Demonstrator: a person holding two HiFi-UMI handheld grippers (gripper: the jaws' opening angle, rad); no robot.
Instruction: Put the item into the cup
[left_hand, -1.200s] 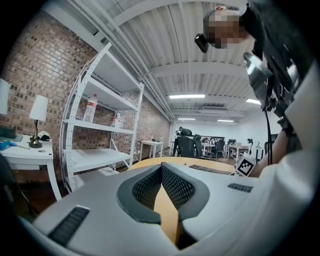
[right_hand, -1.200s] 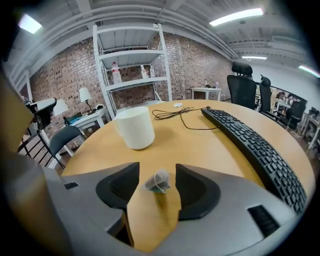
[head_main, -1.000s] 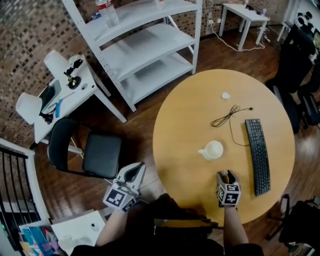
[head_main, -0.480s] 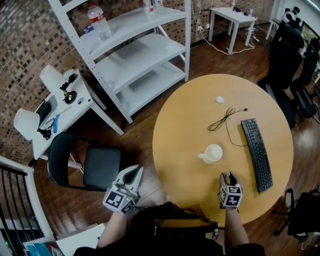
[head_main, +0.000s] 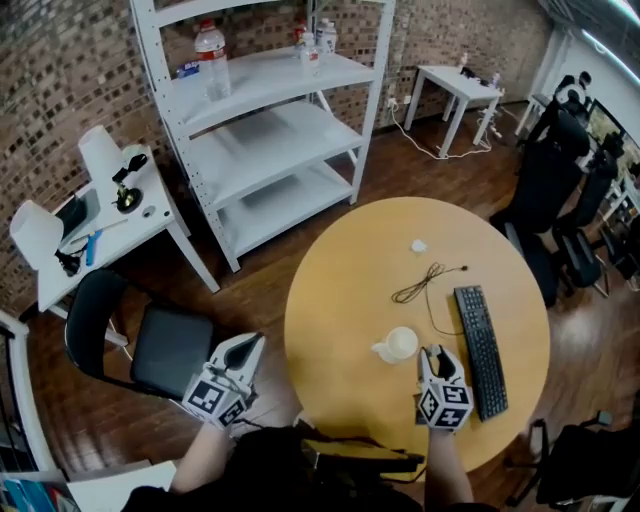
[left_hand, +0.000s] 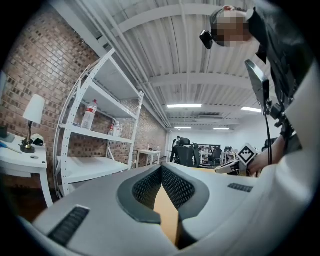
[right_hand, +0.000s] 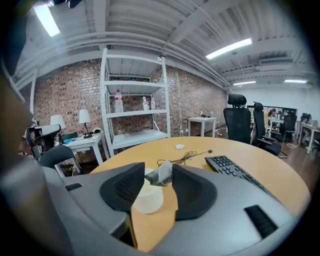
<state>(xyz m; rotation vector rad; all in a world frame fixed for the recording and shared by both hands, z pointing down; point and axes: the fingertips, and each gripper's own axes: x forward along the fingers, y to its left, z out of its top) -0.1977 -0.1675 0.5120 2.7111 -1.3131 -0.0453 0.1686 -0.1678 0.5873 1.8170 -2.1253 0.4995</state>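
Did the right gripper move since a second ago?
Yes. The right gripper, holding a small packet, has moved forward alongside the keyboard, away from the person and closer to the cup.

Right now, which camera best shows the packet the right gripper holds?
The right gripper view: the packet sits close up between the jaws. In the head view the right gripper mostly hides it; the left gripper view misses it.

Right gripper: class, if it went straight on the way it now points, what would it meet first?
Probably the cup, which stands just ahead and slightly left of the right gripper, below the item it holds. Depth is unclear, so it might pass over the rim.
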